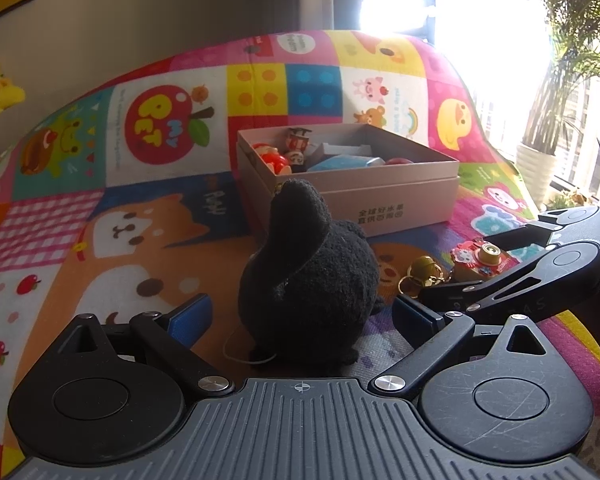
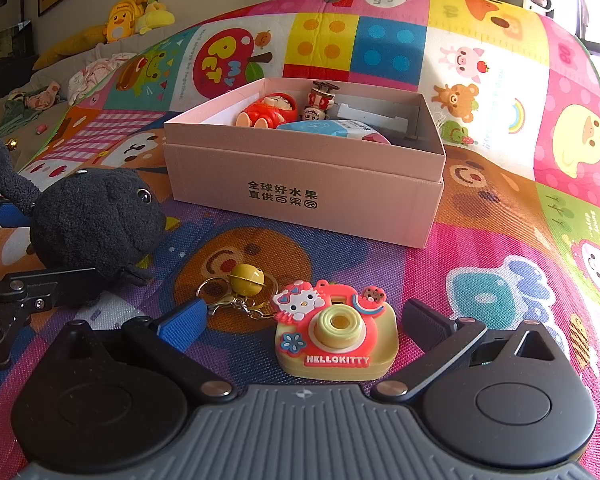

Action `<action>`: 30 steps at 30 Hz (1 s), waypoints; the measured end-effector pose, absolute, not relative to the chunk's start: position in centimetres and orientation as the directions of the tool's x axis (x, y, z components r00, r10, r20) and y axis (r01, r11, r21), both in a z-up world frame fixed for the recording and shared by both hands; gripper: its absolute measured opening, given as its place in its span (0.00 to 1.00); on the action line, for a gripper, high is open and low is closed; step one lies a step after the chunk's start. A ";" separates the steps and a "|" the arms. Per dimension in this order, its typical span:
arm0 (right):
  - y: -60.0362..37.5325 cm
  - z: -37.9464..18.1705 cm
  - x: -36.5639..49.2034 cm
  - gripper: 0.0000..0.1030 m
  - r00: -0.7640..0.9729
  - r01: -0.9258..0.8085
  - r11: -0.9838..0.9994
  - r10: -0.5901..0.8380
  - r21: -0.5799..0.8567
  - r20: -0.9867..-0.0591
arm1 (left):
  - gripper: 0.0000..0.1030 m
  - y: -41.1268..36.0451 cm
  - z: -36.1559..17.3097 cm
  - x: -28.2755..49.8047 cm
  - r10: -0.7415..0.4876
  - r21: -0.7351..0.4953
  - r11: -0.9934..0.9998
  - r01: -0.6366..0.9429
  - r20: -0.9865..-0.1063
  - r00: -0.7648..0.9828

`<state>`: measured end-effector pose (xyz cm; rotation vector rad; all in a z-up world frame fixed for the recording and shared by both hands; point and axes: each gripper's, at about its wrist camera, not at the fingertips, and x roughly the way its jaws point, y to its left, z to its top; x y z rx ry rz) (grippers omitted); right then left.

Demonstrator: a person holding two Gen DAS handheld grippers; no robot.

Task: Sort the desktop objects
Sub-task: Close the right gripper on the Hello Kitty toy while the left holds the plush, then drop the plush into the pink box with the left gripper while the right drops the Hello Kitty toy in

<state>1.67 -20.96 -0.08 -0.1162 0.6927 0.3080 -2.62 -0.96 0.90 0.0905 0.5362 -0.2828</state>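
Observation:
A black plush toy (image 1: 308, 276) sits on the colourful mat between the fingers of my open left gripper (image 1: 300, 316); the pads stand on either side of it, apart from it. It also shows in the right wrist view (image 2: 96, 220). A Hello Kitty camera keychain (image 2: 336, 332) with a yellow bell (image 2: 247, 274) lies between the fingers of my open right gripper (image 2: 300, 320). It also shows in the left wrist view (image 1: 476, 258). A pink cardboard box (image 2: 300, 196) behind holds several small toys.
The patterned play mat (image 2: 500, 240) covers the whole surface. Yellow plush toys (image 2: 136, 16) and clothes lie at the far left. A potted plant (image 1: 540, 160) stands by the bright window at the right. The right gripper's arm (image 1: 540, 272) sits just right of the plush.

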 end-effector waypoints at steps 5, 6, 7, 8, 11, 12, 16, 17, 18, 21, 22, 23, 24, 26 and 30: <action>-20.9 -0.1 1.6 1.00 0.726 -0.317 0.948 0.240 -0.004 -0.644 | 0.97 -1.5 0.9 -2.3 -0.245 0.027 0.952 0.305 -0.532 0.810; -20.9 -0.1 1.7 1.00 0.726 -0.317 0.948 0.240 -0.004 -0.644 | 0.97 -1.5 1.0 -2.2 -0.248 0.020 0.952 0.304 -0.532 0.810; -20.9 -0.1 1.7 1.00 0.727 -0.317 0.948 0.240 -0.004 -0.644 | 0.97 -1.5 1.0 -2.1 -0.250 0.009 0.954 0.300 -0.530 0.810; -20.9 -0.1 1.7 1.00 0.726 -0.317 0.948 0.240 -0.003 -0.644 | 0.97 -1.5 1.0 -2.1 -0.252 -0.002 0.955 0.296 -0.528 0.811; -20.9 -0.2 1.7 1.00 0.726 -0.316 0.949 0.240 -0.003 -0.645 | 0.96 -1.4 1.0 -2.0 -0.247 -0.016 0.960 0.281 -0.528 0.813; -21.0 -0.1 1.8 1.00 0.723 -0.316 0.949 0.244 0.004 -0.647 | 0.96 -1.4 1.0 -1.9 -0.242 -0.016 0.961 0.276 -0.530 0.813; -21.5 0.7 1.6 1.00 0.659 -0.336 0.941 0.261 0.034 -0.705 | 0.96 -1.2 1.0 -1.5 -0.236 -0.026 0.964 0.266 -0.546 0.804; -21.6 0.8 1.6 1.00 0.651 -0.318 0.947 0.254 0.047 -0.716 | 0.96 -1.2 1.0 -1.4 -0.236 -0.027 0.964 0.264 -0.545 0.805; -21.4 0.9 1.5 1.00 0.645 -0.308 0.951 0.239 0.039 -0.726 | 0.96 -1.1 1.0 -1.4 -0.236 -0.030 0.965 0.262 -0.543 0.806; -20.8 0.8 1.2 1.00 0.645 -0.309 0.951 0.208 -0.002 -0.736 | 0.96 -0.9 1.0 -1.4 -0.236 -0.037 0.965 0.258 -0.541 0.807; -20.9 0.9 1.5 1.00 0.632 -0.315 0.949 0.215 0.007 -0.744 | 0.96 -0.8 1.1 -1.5 -0.238 -0.039 0.965 0.259 -0.540 0.807; -21.1 1.0 1.8 1.00 0.623 -0.323 0.946 0.224 0.015 -0.750 | 0.96 -0.8 1.1 -1.5 -0.239 -0.040 0.965 0.259 -0.539 0.807; -21.4 1.0 1.8 1.00 0.629 -0.316 0.948 0.226 0.021 -0.744 | 0.96 -0.7 1.1 -1.5 -0.240 -0.041 0.965 0.260 -0.540 0.807; -21.9 1.0 1.6 0.99 0.660 -0.293 0.956 0.215 0.016 -0.720 | 0.96 -0.7 1.1 -1.5 -0.243 -0.042 0.964 0.263 -0.539 0.806; -22.2 1.2 1.0 0.62 0.685 -0.309 0.951 0.227 0.006 -0.692 | 0.96 -0.9 1.1 -1.4 -0.243 -0.037 0.963 0.265 -0.537 0.808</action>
